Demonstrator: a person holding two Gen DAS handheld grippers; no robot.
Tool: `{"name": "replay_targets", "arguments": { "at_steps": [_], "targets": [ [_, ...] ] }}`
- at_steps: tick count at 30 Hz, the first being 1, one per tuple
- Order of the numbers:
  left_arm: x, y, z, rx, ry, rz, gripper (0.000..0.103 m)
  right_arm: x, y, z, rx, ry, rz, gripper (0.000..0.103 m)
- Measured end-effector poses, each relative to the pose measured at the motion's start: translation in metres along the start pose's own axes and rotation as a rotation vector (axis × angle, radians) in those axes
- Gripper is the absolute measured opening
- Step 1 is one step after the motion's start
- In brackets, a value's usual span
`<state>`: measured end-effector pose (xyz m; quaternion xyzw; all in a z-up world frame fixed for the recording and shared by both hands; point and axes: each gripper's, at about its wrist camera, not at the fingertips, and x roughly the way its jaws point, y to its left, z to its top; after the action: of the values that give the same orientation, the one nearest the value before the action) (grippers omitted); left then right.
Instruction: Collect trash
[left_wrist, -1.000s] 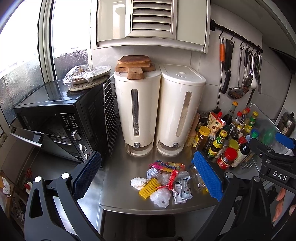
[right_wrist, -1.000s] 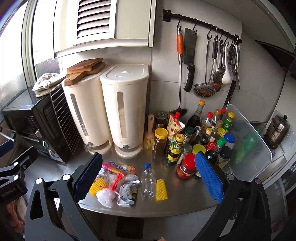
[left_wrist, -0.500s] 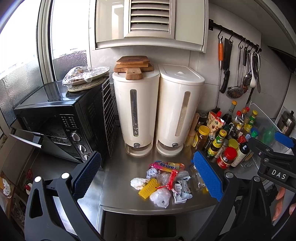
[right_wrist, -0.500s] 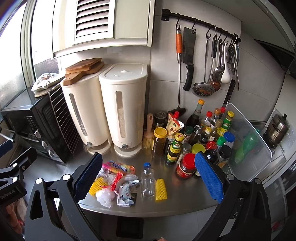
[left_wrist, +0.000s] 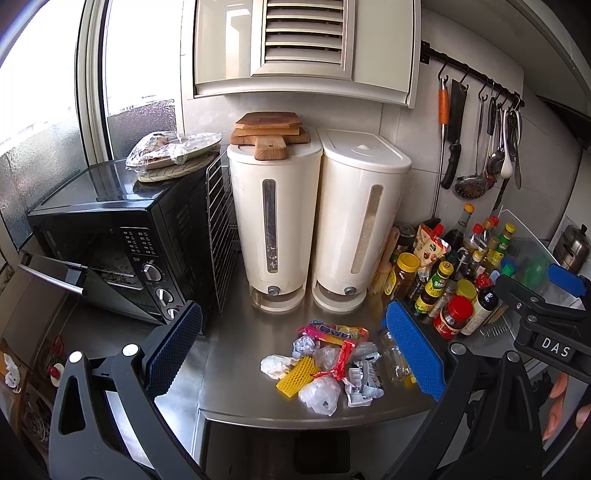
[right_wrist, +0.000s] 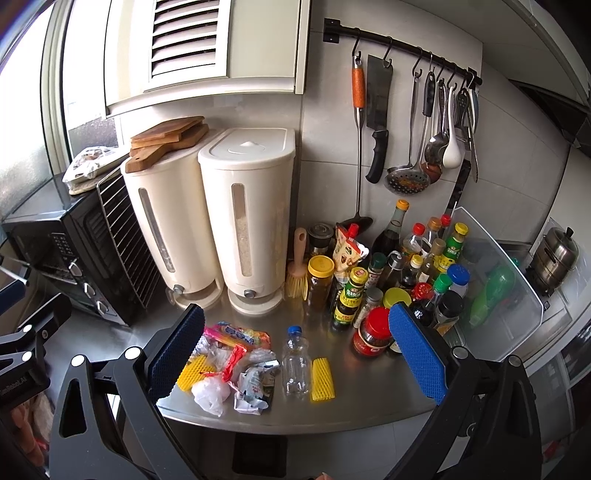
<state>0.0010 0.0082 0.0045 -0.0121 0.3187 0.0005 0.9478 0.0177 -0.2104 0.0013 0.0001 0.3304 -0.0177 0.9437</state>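
Note:
A pile of trash lies at the front of the steel counter (left_wrist: 236, 369): a colourful snack wrapper (left_wrist: 334, 329), crumpled white wrappers (left_wrist: 319, 393), a yellow foam net (left_wrist: 297, 374) and an empty clear bottle (right_wrist: 295, 360). A second yellow foam net (right_wrist: 322, 374) lies right of the bottle. My left gripper (left_wrist: 291, 354) is open and empty, held above and before the pile. My right gripper (right_wrist: 295, 350) is open and empty, hovering over the bottle. The right gripper's body shows at the right edge of the left wrist view (left_wrist: 543, 325).
Two tall cream dispensers (left_wrist: 317, 218) stand at the back, cutting boards on one. A black toaster oven (left_wrist: 122, 240) with its door ajar is on the left. Sauce bottles and jars (right_wrist: 399, 280) crowd the right, beside a clear plastic bin (right_wrist: 498, 284). Utensils hang above.
Both views have shifted only slightly; the grippers drifted a little. Nothing was grasped or moved on the counter.

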Motion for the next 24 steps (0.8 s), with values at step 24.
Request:
{"name": "replay_targets", "arguments": {
  "at_steps": [24],
  "targets": [
    [0.01, 0.002, -0.015, 0.0, 0.011, -0.012, 0.095, 0.019, -0.01, -0.016, -0.013, -0.032, 0.017, 0.1]
  ]
}}
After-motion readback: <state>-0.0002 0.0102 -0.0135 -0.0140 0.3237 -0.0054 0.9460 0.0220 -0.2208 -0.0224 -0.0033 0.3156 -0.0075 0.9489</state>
